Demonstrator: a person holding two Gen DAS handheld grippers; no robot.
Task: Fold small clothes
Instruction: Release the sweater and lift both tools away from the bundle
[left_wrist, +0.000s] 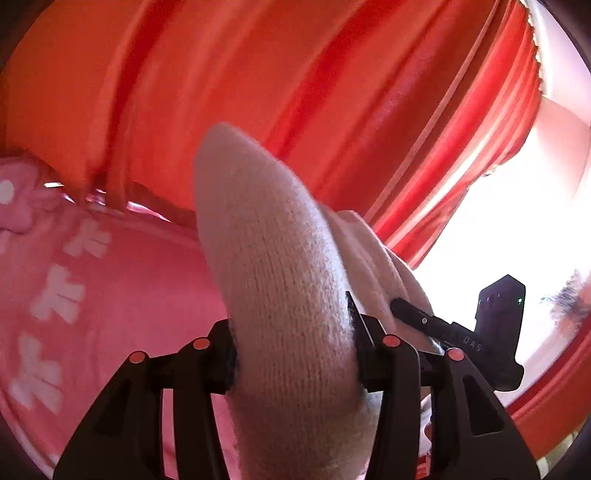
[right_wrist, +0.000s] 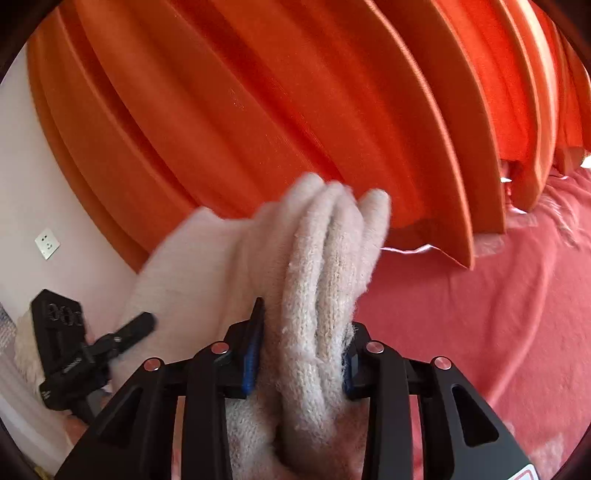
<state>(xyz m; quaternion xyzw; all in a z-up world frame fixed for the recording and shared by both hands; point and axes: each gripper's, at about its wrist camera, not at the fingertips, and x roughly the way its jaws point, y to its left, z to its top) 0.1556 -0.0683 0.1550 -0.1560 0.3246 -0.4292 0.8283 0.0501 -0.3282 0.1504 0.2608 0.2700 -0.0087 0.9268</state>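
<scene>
Left wrist view: the left gripper (left_wrist: 295, 343) is clamped on a cream knit garment (left_wrist: 273, 258), held up above the pink bedspread (left_wrist: 110, 295) and before the orange curtain (left_wrist: 295, 92). Right wrist view: the right gripper (right_wrist: 303, 354) pinches bunched folds of the same garment above that bedspread.

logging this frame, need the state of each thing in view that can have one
left claw: shut on the knit garment
right claw: shut on the knit garment
knit garment: cream, bunched in folds, held up off the bed between both claws
curtain: orange, hanging in pleats, drawn across most of the window
bed cover: pink with white bows, spread out below
wall socket: nothing plugged in
</scene>
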